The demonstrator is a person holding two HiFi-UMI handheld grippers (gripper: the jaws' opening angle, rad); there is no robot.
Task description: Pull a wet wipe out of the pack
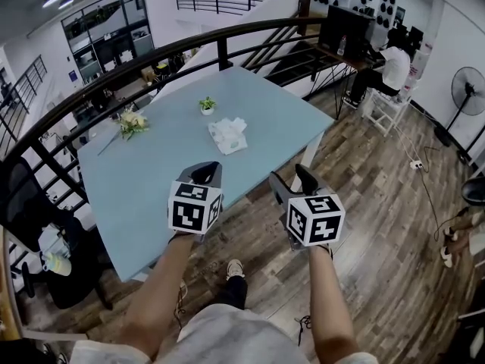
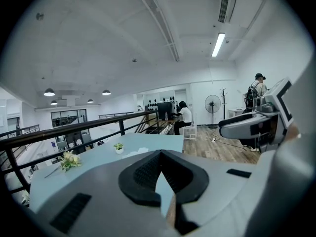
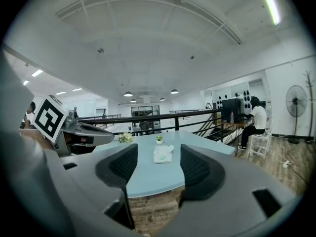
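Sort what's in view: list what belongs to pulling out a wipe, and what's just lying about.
For the job:
wet wipe pack
left hand-held gripper, shut
right hand-held gripper, open

Just lying about:
small potted plant
bunch of flowers

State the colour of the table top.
The table top is light blue, clearest in the head view.

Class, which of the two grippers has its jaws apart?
The right gripper: its jaws stand wide apart, framing the wet wipe pack beyond, while the left gripper has its jaws together at the tips.
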